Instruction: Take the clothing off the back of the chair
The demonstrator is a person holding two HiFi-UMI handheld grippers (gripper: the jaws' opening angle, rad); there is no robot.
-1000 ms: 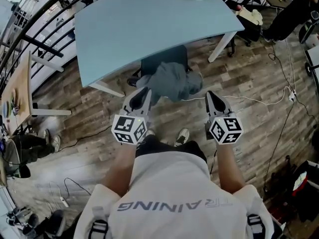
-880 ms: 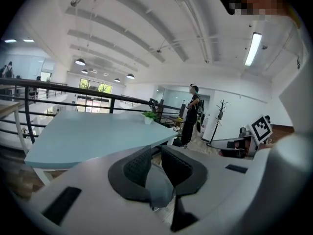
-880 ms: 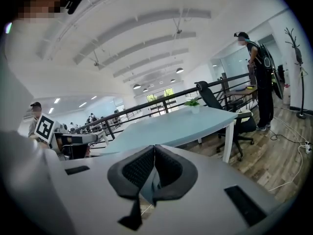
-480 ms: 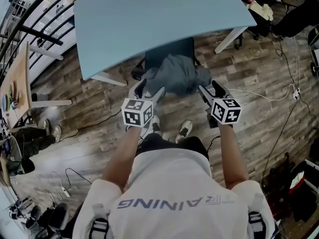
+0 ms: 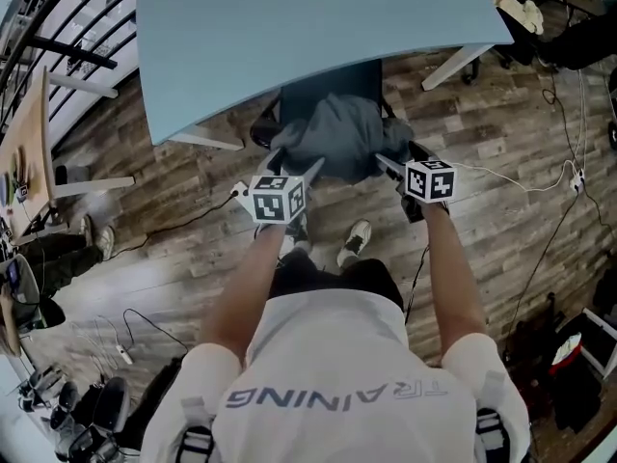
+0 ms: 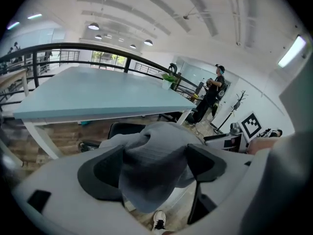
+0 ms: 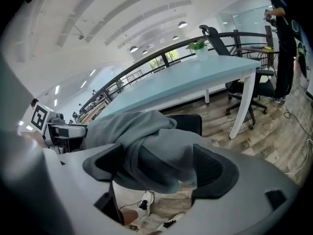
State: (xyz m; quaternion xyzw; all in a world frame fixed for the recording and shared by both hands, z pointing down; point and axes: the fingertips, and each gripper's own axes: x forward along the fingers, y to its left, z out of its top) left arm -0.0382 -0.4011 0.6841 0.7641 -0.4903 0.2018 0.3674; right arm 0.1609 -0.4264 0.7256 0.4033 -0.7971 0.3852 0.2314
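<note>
Fingers [image 6: 105, 173] opening wide on left gripper [image 5: 294, 169] and right gripper [image 5: 400, 159], nothing pinched yet; gray clothing [image 5: 342, 143] bunched between each pair, one gripper per side, probably for an even lift. Draped over back of chair [image 5: 328, 87], tucked under blue worktop [image 5: 289, 27], hence approach from behind, angled down

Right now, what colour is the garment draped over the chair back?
Plain grey, no pattern; the soft grey garment shows best in the right gripper view.
</note>
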